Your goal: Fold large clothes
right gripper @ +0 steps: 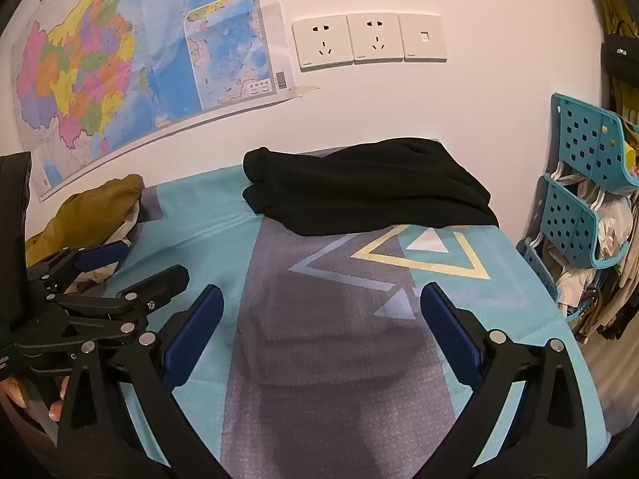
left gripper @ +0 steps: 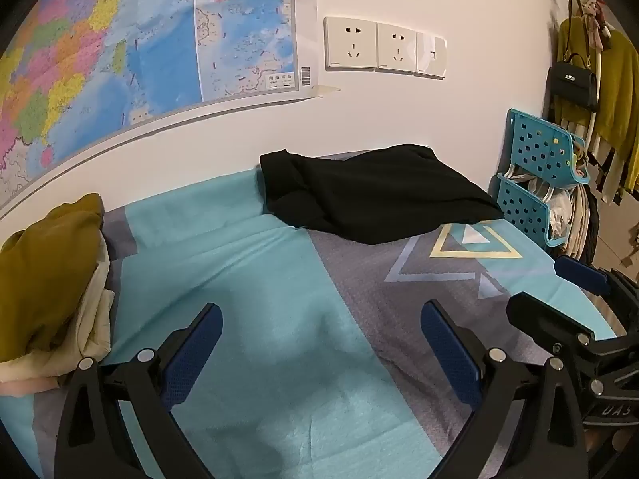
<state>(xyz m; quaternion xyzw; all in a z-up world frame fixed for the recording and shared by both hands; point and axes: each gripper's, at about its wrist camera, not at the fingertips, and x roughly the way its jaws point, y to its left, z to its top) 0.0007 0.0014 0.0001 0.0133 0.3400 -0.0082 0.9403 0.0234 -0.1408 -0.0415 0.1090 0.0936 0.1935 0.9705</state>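
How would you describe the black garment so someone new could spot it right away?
Find the bed with the teal and grey cover, against the white wall. The black garment lies bunched at the far edge, below the sockets. The other pile, far left, is mustard and cream.

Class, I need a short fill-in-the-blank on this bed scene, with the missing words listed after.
1. The black garment lies on the bed against the ____.
2. The left gripper and the right gripper both have their jaws ____.
3. The plastic rack beside the bed is ____ in colour.
4. Above the mustard garment hangs a ____.

Missing words: wall; open; blue; map
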